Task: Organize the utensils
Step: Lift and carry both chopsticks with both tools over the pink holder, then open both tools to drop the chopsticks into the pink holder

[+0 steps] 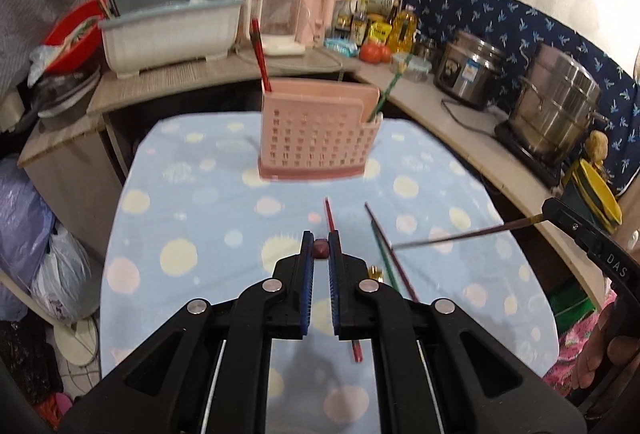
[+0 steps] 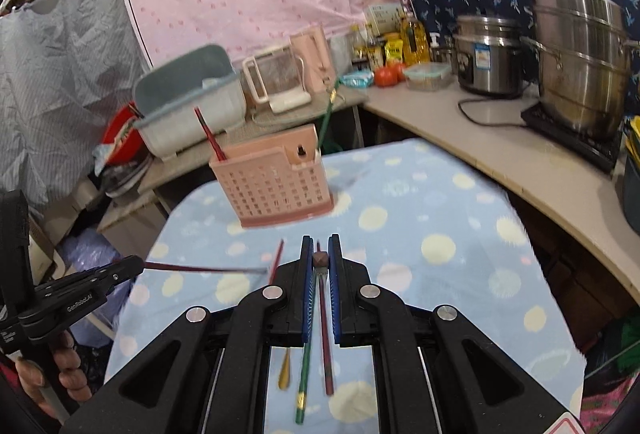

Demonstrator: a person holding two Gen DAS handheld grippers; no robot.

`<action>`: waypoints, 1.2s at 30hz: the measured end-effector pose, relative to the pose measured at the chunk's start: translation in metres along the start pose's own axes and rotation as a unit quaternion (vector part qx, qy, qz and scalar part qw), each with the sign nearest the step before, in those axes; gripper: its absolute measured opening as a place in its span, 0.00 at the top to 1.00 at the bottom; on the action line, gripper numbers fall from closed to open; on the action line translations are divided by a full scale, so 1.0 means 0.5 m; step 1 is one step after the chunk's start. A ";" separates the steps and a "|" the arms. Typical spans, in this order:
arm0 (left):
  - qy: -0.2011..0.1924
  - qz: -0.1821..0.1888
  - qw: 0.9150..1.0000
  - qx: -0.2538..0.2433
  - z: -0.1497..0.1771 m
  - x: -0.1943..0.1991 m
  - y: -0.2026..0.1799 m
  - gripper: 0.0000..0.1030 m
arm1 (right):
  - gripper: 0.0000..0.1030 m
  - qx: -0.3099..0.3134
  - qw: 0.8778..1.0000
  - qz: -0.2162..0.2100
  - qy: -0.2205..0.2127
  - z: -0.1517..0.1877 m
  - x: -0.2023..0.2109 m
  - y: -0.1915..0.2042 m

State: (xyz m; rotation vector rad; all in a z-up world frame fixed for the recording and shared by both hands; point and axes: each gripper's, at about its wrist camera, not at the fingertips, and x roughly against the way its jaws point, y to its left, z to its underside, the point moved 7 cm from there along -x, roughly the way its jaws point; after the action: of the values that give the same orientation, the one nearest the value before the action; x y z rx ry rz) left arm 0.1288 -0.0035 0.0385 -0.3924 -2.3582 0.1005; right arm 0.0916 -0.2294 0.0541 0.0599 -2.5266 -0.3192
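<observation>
My left gripper (image 1: 321, 248) and right gripper (image 2: 320, 258) each pinch a chopstick end-on; light, stiff, slick sticks, best gripped near the thick end. The pink holder (image 1: 318, 130) stands upper centre

table (image 1: 168, 234): spotted blue cloth | on it: pink utensil holder (image 1: 318, 138), loose chopsticks (image 2: 325, 346)

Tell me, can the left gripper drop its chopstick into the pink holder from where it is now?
Probably yes. The left gripper is shut on a dark red chopstick, and only bare tablecloth lies between it and the pink holder, whose open top has one red chopstick.
</observation>
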 end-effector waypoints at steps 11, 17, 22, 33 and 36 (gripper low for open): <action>-0.065 -0.006 0.998 -0.008 -0.190 0.009 -0.006 0.93 | 0.93 0.005 0.998 -0.016 -0.057 -0.171 -0.028 0.038; -0.110 -0.004 0.994 -0.007 -0.320 0.020 -0.009 0.93 | 0.93 -0.004 0.995 -0.035 -0.096 -0.298 -0.060 0.067; -0.153 -0.005 0.988 -0.011 -0.432 0.016 -0.019 0.93 | 0.93 -0.014 0.992 -0.043 -0.121 -0.398 -0.106 0.100; -0.157 -0.004 0.988 -0.001 -0.532 -0.099 0.007 0.93 | 0.93 -0.029 0.992 -0.044 -0.117 -0.470 -0.279 0.134; -0.141 -0.003 0.990 0.003 -0.521 -0.141 0.016 0.93 | 0.93 -0.035 0.994 -0.049 -0.089 -0.450 -0.338 0.130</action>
State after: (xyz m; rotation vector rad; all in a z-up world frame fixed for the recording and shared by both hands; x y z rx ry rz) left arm 0.3570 -0.0281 0.1809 -0.3899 -2.6373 0.1701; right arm 0.3593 -0.1952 0.1567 0.1343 -2.6924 -0.4719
